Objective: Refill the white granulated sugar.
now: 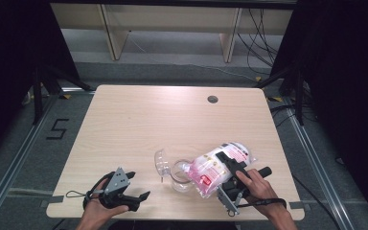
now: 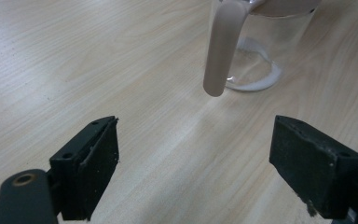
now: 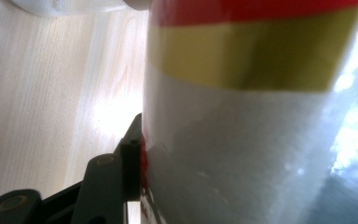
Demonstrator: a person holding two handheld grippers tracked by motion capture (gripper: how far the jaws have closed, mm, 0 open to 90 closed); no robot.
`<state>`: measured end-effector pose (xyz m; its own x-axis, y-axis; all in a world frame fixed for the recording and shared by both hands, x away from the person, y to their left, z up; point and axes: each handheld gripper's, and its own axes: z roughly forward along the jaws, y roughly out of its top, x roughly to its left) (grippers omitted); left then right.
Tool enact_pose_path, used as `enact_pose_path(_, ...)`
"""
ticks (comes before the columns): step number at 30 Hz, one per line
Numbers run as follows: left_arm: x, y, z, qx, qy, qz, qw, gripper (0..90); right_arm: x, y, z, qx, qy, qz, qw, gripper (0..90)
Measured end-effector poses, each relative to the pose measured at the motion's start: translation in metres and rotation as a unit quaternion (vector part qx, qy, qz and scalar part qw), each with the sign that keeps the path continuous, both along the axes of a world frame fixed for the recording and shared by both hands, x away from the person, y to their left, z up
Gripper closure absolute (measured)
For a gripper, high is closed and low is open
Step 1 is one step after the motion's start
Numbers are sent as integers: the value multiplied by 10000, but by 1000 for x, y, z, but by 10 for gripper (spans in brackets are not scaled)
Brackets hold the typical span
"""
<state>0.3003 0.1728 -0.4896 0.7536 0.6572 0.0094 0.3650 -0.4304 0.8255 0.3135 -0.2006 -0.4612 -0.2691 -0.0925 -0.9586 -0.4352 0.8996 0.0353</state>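
Observation:
A clear plastic bag (image 1: 205, 172) with pink and white print lies tilted, its low end over the mouth of a clear jug (image 1: 179, 176) near the table's front edge. My right gripper (image 1: 230, 165) is shut on the bag's upper part. In the right gripper view the bag (image 3: 261, 116) presses against the one visible finger (image 3: 131, 163) and hides the other. My left gripper (image 1: 139, 185) rests open at the front left, nothing between its jaws. Ahead of the left gripper (image 2: 193, 168) stands the jug (image 2: 265, 56) with its beige handle (image 2: 221, 46).
A clear lid (image 1: 161, 162) lies just left of the jug. The wooden table (image 1: 139, 120) has a cable hole (image 1: 212, 99) at the back right. Wooden furniture legs and cables stand on the floor behind.

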Motion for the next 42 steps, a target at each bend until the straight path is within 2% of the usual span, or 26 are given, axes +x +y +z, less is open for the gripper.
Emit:
enact_pose_path(1, 0, 1, 0, 47, -10, -17, 10000, 153, 0, 1, 2, -95, -93, 56, 9999, 495)
enact_pose_path(3, 0, 0, 0, -5, -6, 1, 10000, 153, 1, 1, 1, -72, -100, 68, 9999, 496)
enact_pose_path(4, 0, 1, 0, 43, -13, -16, 10000, 153, 2, 2, 3, -171, -216, 161, 9995, 496)
enact_pose_path(5, 0, -1, -1, -130, 4, 27, 9999, 153, 2, 2, 3, -198, -232, 162, 9994, 496)
enact_pose_path(7, 0, -1, -1, -116, 10, 27, 9999, 153, 0, 1, 2, -231, -183, 50, 9996, 496)
enact_pose_path(8, 0, -1, -1, -126, 19, 38, 9999, 153, 1, 2, 3, -269, -240, 102, 9993, 496)
enact_pose_path(11, 0, -1, -1, -177, 8, 30, 9998, 153, 0, 0, 2, -204, -181, 75, 9996, 498)
enact_pose_path(13, -1, -1, -1, -186, 11, 38, 9998, 153, 1, 0, 3, -290, -301, 117, 9991, 498)
enact_pose_path(14, -1, -1, -1, -182, 10, 35, 9998, 153, 1, 1, 5, -417, -425, 188, 9980, 498)
enact_pose_path(17, -1, -1, -1, -167, 13, 30, 9999, 153, 2, -1, 4, -421, -363, 113, 9984, 499)
enact_pose_path(19, -1, -2, -1, -154, 13, 38, 9999, 153, 2, 0, 6, -600, -516, 186, 9967, 499)
enact_pose_path(22, 0, -1, -1, -110, 9, -2, 9999, 153, 2, 0, 7, -631, -530, 212, 9964, 500)
enact_pose_path(23, -1, -2, -1, -191, 14, 32, 9998, 153, 1, 0, 7, -625, -528, 226, 9964, 500)
enact_pose_path(25, -1, -2, -1, -182, 14, 22, 9998, 153, 1, 0, 5, -556, -455, 187, 9972, 501)
enact_pose_path(26, -1, -2, -1, -175, 16, 24, 9998, 153, 0, 0, 4, -598, -428, 49, 9973, 501)
enact_pose_path(27, -1, -2, -1, -183, 16, 20, 9998, 153, 0, 1, 4, -660, -495, 95, 9965, 501)
enact_pose_path(28, -2, -3, -2, -260, 110, 95, 9996, 153, 0, 2, 7, -790, -633, 211, 9946, 501)
enact_pose_path(30, -2, -3, -2, -262, 103, 91, 9996, 153, -1, 2, 7, -788, -609, 175, 9949, 502)
enact_pose_path(32, -1, -2, -1, -148, 71, 60, 9998, 153, -1, 3, 6, -750, -589, 163, 9953, 502)
enact_pose_path(33, -1, -1, -1, -86, 69, 61, 9999, 153, -2, 4, 7, -808, -652, 170, 9944, 503)
enact_pose_path(34, -2, -3, -1, -233, 120, 98, 9996, 153, -2, 4, 7, -863, -662, 142, 9940, 503)
enact_pose_path(35, -2, -3, -2, -265, 102, 89, 9996, 153, -2, 4, 8, -874, -668, 169, 9938, 503)
enact_pose_path(39, -2, -3, -2, -252, 106, 86, 9996, 153, -3, 6, 9, -956, -744, 213, 9924, 505)
enact_pose_path(40, -2, -3, -2, -256, 104, 86, 9996, 153, -4, 5, 8, -932, -679, 98, 9933, 505)
enact_pose_path(41, -2, -3, -2, -255, 102, 88, 9996, 153, -3, 6, 8, -903, -695, 135, 9934, 506)
enact_pose_path(42, -2, -3, -2, -258, 100, 90, 9996, 153, -2, 7, 10, -972, -790, 289, 9917, 506)
